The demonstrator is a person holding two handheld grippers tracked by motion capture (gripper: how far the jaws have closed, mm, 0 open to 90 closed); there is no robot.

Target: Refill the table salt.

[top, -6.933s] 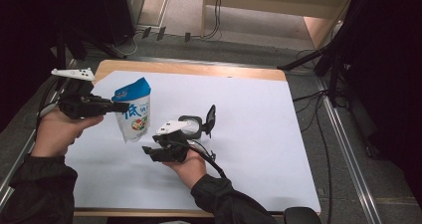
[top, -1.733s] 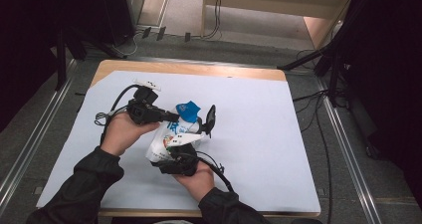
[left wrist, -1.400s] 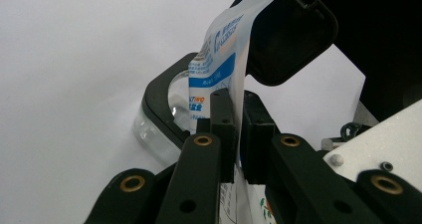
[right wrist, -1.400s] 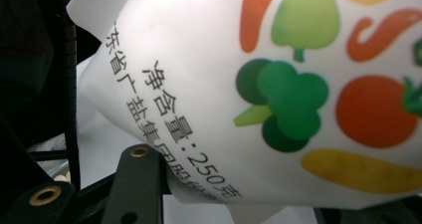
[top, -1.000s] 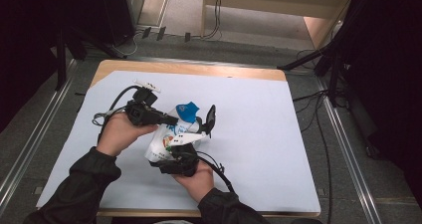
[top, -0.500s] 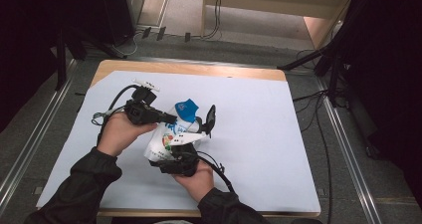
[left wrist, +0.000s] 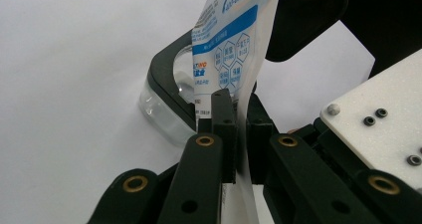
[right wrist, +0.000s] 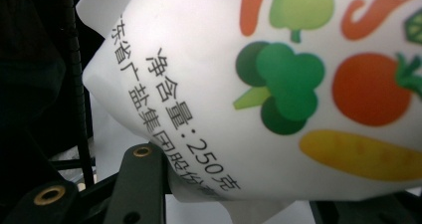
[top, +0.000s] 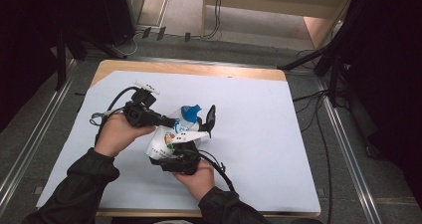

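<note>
Bright, evenly lit table, dark surroundings; close-up views slightly soft.

Bag (top: 169,139) from left tongs (top: 166,120) alone into both tongs' grip.

The white pouch (right wrist: 278,84) carries black Chinese print reading 净含量:250克, with 东省广盐集团股份 on the line beside it; its blue top (left wrist: 226,45) has small white hexagon labels too fine to read
</note>
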